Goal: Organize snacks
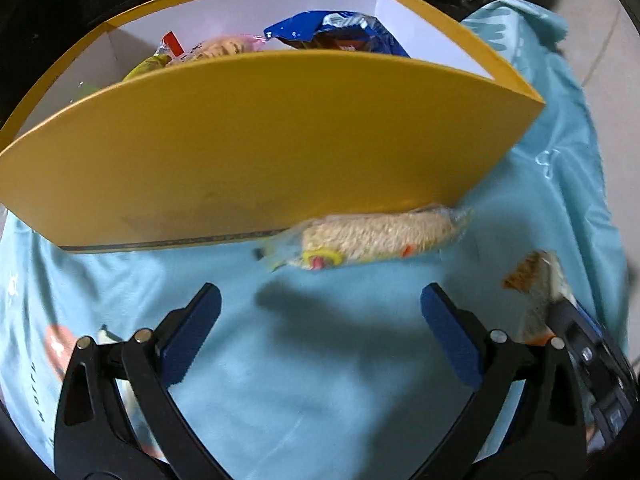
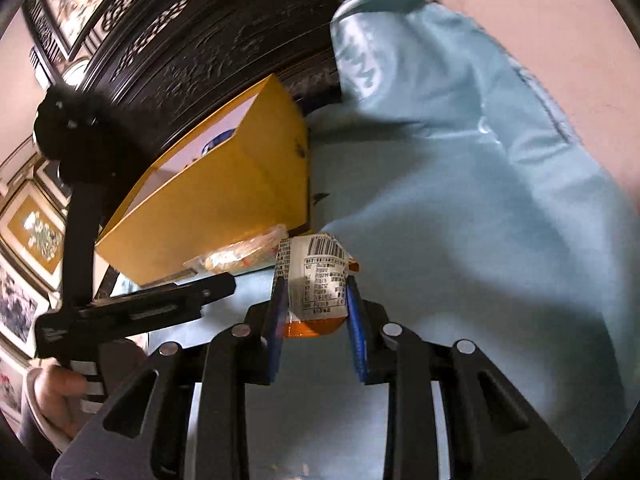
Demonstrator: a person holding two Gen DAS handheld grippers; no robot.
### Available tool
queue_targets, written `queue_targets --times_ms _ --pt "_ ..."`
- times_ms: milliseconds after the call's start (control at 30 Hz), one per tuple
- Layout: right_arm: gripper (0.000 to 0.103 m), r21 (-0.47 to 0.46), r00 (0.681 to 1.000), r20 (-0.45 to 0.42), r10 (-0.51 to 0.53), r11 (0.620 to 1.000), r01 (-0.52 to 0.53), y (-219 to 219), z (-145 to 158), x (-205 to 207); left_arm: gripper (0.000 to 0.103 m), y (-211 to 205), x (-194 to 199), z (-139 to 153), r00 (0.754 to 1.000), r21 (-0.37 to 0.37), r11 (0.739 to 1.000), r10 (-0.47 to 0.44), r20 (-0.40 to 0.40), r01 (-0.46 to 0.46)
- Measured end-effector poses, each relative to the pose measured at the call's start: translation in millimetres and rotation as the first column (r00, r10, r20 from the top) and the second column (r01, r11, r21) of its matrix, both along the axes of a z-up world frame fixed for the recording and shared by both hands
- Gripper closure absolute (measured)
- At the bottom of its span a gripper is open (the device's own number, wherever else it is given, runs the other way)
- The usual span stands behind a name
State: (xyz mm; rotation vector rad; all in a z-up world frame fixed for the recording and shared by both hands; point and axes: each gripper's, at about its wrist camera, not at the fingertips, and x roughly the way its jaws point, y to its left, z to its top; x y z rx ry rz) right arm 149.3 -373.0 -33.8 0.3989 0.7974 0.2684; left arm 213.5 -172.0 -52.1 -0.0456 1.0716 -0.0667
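Clear-wrapped noodle pack lies crosswise just beyond the spread, empty left gripper, against the box; right gripper clamps a packet.

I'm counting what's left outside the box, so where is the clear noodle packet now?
In the left wrist view the clear noodle packet lies on the blue cloth against the yellow box, near its right corner, ahead of the open left gripper.
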Motion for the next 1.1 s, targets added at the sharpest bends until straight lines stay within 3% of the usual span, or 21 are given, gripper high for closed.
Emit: queue_targets --times_ms 267,467,667,800,833,867,900,933,1000,1033,1067,1100 --pt "0.075 0.012 1.000 -0.003 0.021 1.000 -0.021 -2.2 1.7 -3.2 0.002 -24.7 21.5 -14.1 0.996 0.041 0.995 0.087 -0.016 -0.087" --pt "0.075 0.013 0.999 -0.031 0.023 1.000 -0.023 -3.3 -1.1 -2.6 0.002 -41.7 27.0 -18.0 0.998 0.071 0.996 0.064 -0.019 -0.062" --pt "0.071 0.057 0.998 -0.061 0.005 0.998 -0.002 -9.8 -7.5 1.7 0.004 -38.6 32.0 -21.1 0.998 0.023 0.998 0.058 -0.019 -0.057" --pt "0.051 0.070 0.997 -0.060 -0.049 0.996 0.053 -19.9 -7.2 0.1 0.016 -35.4 18.8 -18.9 1.000 0.029 0.999 -0.024 0.011 0.023" --pt "0.051 0.067 0.997 -0.062 -0.053 0.996 0.057 -20.4 -7.6 0.1 0.043 -29.6 15.0 -18.9 1.000 0.047 0.999 -0.022 0.016 0.021" --pt "0.051 0.067 0.997 -0.061 -0.047 0.996 0.051 -19.7 -7.7 0.3 0.056 -21.0 11.6 -19.3 1.000 0.084 0.996 0.003 0.018 -0.004" --pt "0.050 0.067 0.997 -0.060 -0.043 0.997 0.047 -19.0 -7.6 0.7 0.078 -6.6 6.7 -16.0 1.000 0.050 0.999 0.012 0.022 -0.013" --pt "0.050 0.064 0.998 -0.056 -0.038 0.997 0.041 -17.1 -6.8 0.4 0.081 5.8 3.0 -13.6 1.000 0.015 1.000 0.022 0.005 -0.022" --pt "0.049 0.055 0.999 -0.045 -0.019 0.998 0.022 -12.0 -4.3 -0.5 0.081 21.3 -6.3 -9.5 0.999 -0.032 0.999 0.028 -0.023 -0.028" --pt "0.048 0.054 0.999 -0.038 -0.013 0.998 0.015 -10.5 -3.1 -0.6 0.074 25.3 -12.7 -7.0 0.999 -0.030 0.999 0.021 -0.026 -0.022" --pt "0.047 0.054 1.000 -0.030 -0.009 0.998 0.011 -9.3 -1.9 -1.5 0.064 27.1 -18.4 -3.8 1.000 -0.022 1.000 0.017 -0.022 -0.018" --pt "0.047 0.057 1.000 -0.028 -0.006 0.998 0.008 -8.6 -1.3 -2.2 0.035 28.6 -24.8 2.1 1.000 -0.012 1.000 0.018 0.004 -0.018"
